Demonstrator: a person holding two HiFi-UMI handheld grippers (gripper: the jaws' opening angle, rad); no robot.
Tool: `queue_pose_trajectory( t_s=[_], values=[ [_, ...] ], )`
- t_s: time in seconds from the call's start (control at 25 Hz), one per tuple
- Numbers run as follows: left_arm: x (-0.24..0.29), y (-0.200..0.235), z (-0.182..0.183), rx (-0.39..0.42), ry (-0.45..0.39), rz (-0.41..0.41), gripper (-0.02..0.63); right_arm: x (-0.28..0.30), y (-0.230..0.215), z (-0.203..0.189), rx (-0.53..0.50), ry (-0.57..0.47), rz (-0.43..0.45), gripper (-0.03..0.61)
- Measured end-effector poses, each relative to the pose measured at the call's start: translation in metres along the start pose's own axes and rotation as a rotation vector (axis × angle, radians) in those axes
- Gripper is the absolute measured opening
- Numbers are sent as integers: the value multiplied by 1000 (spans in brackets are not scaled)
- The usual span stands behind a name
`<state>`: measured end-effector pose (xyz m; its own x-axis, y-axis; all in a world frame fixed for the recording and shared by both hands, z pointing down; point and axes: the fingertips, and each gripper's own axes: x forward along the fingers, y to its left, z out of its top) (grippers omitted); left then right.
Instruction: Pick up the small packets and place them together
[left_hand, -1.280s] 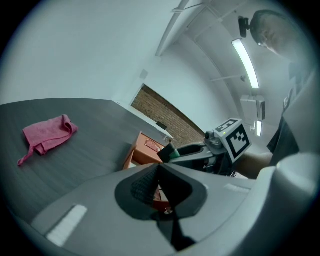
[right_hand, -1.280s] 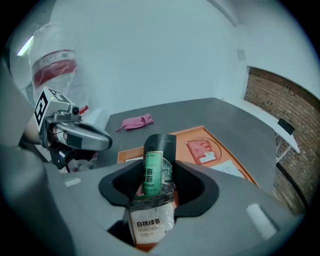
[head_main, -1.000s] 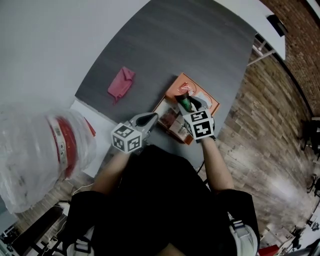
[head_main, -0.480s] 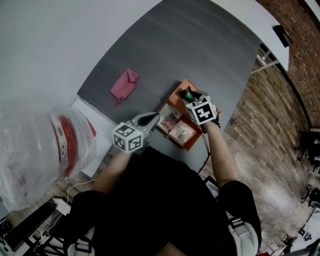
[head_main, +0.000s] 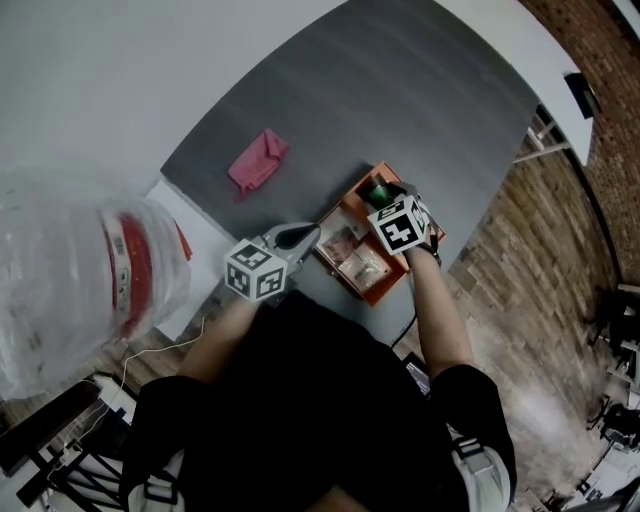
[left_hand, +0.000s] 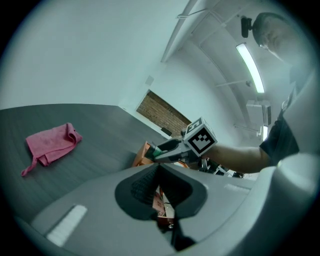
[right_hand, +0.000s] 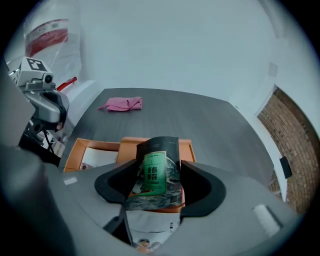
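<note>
**Left gripper**, lower centre of the head view: jaws closed together and holding nothing, at the near left edge of the orange tray.

**Right gripper**, over the tray's far end: the jaws have just been opening and stand wide apart. A dark green-labelled packet stands tilted between them, and the pads appear not to press it.

Other small packets lie in the tray.

Beyond, upper left of centre, a pink cloth lies on the grey table. A clear plastic bag fills the left edge.
</note>
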<state>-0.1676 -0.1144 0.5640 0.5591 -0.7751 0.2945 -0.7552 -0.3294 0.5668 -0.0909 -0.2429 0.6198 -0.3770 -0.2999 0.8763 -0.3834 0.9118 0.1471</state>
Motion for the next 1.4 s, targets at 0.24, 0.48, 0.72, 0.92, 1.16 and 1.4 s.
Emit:
queue_pose_trajectory(
  t_s=[0.24,0.48,0.72,0.92,1.16,1.4],
  values=[
    [0,2,2,22,10,1,0,3,-5,3,37,-35,-8,315],
    [4,0,5,54,17,4,0,-8,-10,6,92,-107,-17,348],
    [12,-5,20,90,-3,-18,0,-47,-21,13,191,-251,-40,347],
    [17,-15,34,126,-26,-41,0,-90,-32,10,306,-409,-68,279],
    [17,-20,48,160,-51,-49,0,-153,-28,-9,391,-580,-107,189],
    [16,-22,54,163,-94,-21,0,-190,-6,-34,350,-659,-102,43]
  ],
)
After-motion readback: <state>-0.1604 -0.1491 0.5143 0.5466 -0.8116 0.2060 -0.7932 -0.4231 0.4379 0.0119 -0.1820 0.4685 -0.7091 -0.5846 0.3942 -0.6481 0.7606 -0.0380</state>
